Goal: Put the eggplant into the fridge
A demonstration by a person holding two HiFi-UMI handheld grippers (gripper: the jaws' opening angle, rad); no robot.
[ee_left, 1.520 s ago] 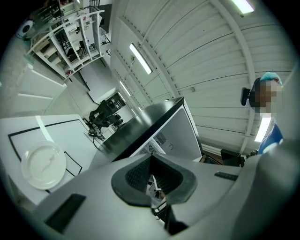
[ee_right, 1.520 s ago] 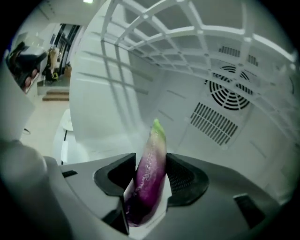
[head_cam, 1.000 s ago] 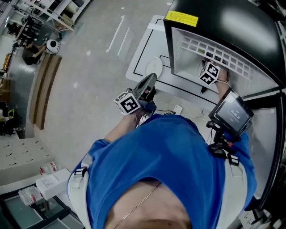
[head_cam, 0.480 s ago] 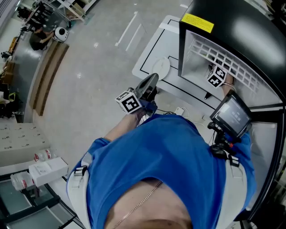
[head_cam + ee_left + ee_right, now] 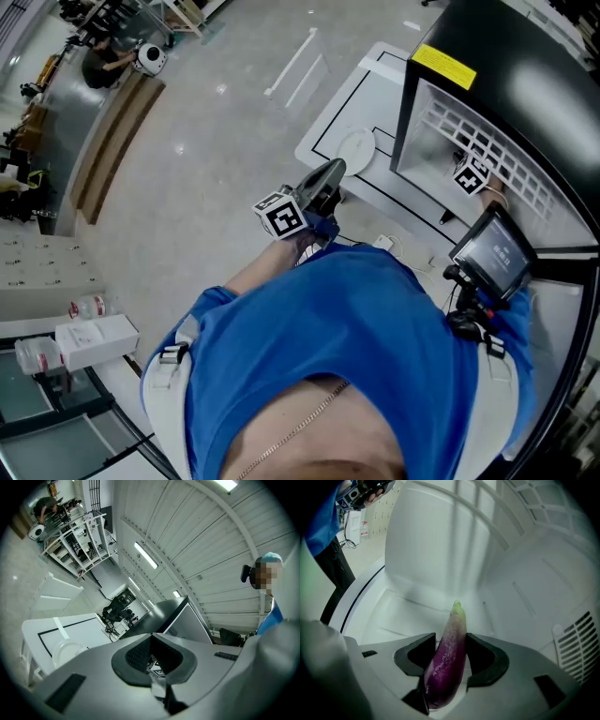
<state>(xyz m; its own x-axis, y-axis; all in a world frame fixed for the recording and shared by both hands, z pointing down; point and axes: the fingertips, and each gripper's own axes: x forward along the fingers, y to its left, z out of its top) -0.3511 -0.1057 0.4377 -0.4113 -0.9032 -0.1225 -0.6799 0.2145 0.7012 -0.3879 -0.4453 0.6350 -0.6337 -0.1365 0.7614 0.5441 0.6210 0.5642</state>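
Pale polished workshop floor. White table [image 5: 330, 111] with a black border line at 12 o'clock in the head view; a round white plate [image 5: 354, 150] sits on it. Black-cased fridge [image 5: 511, 66] at 1 o'clock, open, with a white interior.

Right gripper [image 5: 450, 654]: inside the fridge cavity, jaws clamped on the eggplant [image 5: 446, 665]. The grip is on the thick purple end, and the pale green tip points to 12 o'clock in the right gripper view. The eggplant is in the air above the cavity floor [image 5: 405, 609], not yet resting on it.

Left gripper [image 5: 154, 660]: jaws closed together with nothing in them. It is held outside the fridge, near the table edge.

Step in hand (judgement): set the eggplant down. Lower it until its long side is close to the floor panel, then let go. Releasing from height would let it roll. Keep clear of the vent grille [image 5: 576, 637] at 4 o'clock.

Materials:
- Eggplant: slim and tapered, with glossy skin that shades from purple to whitish to green. It looks smooth and probably slippery, and firm enough to take the pinch.
- Cavity: white moulded plastic with shallow ribs and rounded corners.
- Shelf: white lattice shelf [image 5: 450, 122] visible in the head view.
- Jaws: matte grey with dark textured pads.
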